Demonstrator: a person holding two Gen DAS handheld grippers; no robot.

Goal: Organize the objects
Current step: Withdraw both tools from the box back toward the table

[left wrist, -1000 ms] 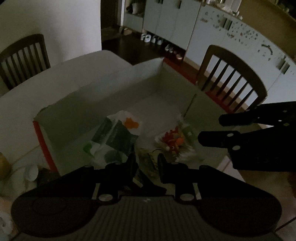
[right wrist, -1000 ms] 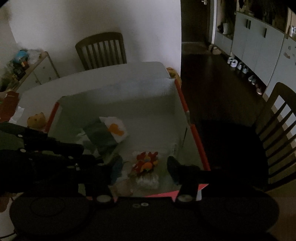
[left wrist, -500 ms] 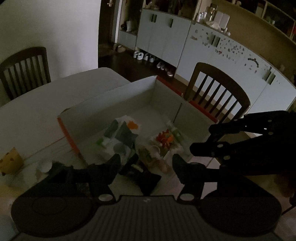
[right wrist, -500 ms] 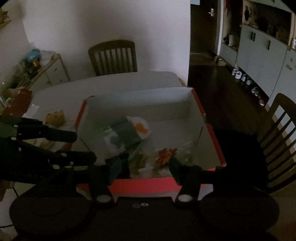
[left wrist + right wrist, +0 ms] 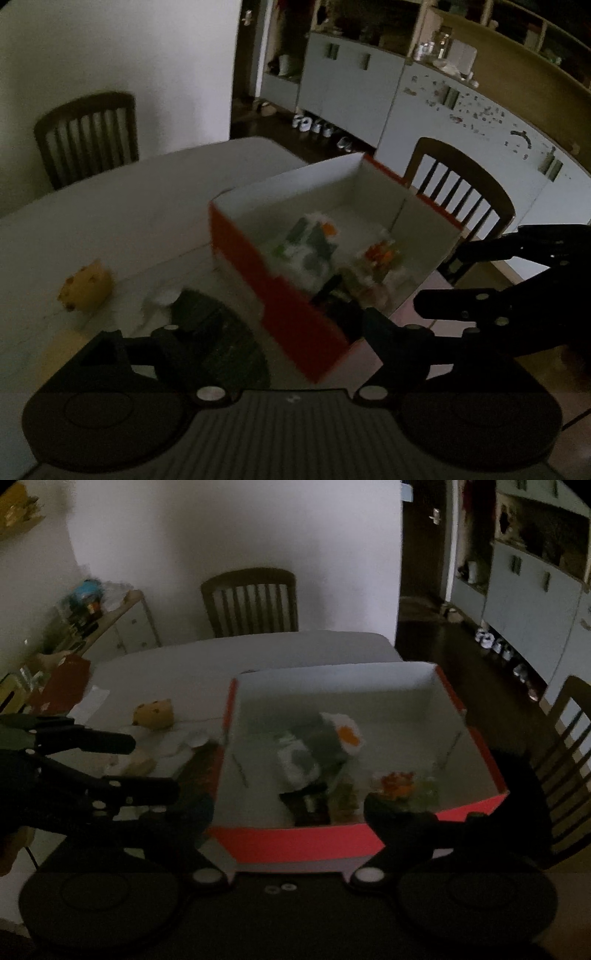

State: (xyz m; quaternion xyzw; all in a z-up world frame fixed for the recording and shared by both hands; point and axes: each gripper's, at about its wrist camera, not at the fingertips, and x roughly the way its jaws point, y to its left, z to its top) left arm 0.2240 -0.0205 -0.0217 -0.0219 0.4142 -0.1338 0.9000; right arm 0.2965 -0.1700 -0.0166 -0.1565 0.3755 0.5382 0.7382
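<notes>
The white table (image 5: pixel 258 646) bears the red box (image 5: pixel 295 840), packets inside. Left of the box sits a yellow toy (image 5: pixel 153 713). The left gripper (image 5: pixel 266 325) and right gripper (image 5: pixel 284 808) gape wide, empty. The left should likely straddle the toy squarely before closing.

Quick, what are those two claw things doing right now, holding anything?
Left gripper: open, holding nothing.
Right gripper: open, holding nothing.
</notes>
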